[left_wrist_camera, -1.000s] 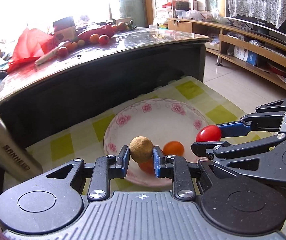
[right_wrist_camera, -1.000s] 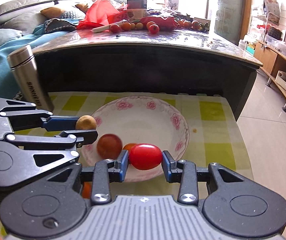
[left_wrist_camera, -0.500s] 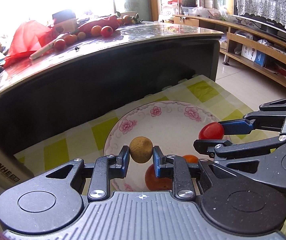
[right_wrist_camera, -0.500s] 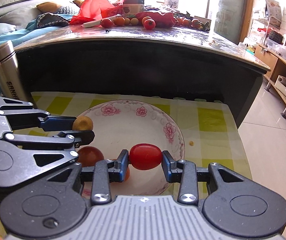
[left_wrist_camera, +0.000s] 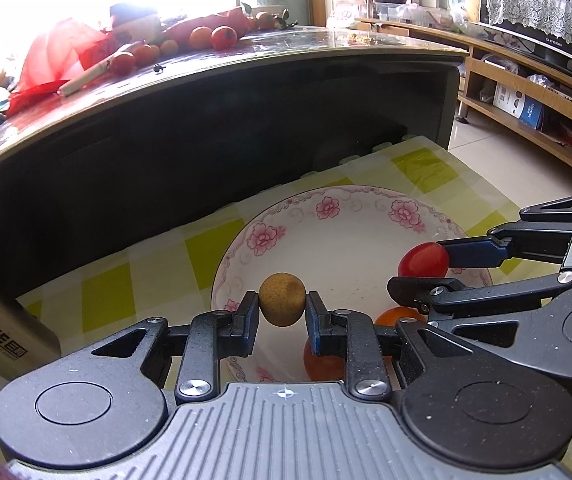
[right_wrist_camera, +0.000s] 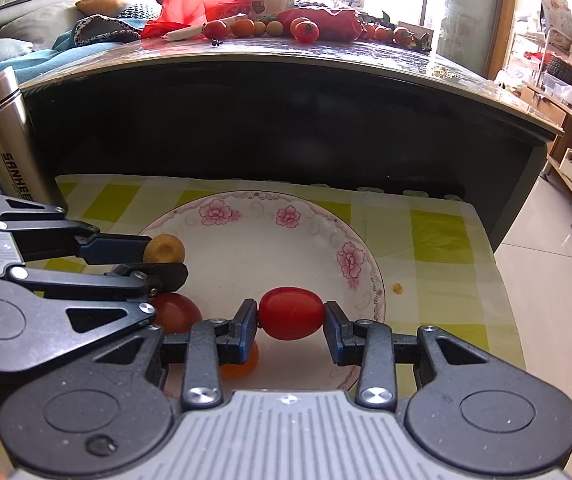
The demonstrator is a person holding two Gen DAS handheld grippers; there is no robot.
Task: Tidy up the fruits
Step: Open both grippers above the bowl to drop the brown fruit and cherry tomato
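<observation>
Low table, checked cloth (right_wrist_camera: 438, 236): floral plate (right_wrist_camera: 350, 240), steel flask (right_wrist_camera: 1, 140), crumb (right_wrist_camera: 397, 288).

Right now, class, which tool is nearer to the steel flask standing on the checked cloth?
Left. The left tool, holding the brown fruit, sits just beside the steel flask. The right tool, holding the red tomato, is further away over the plate.
</observation>
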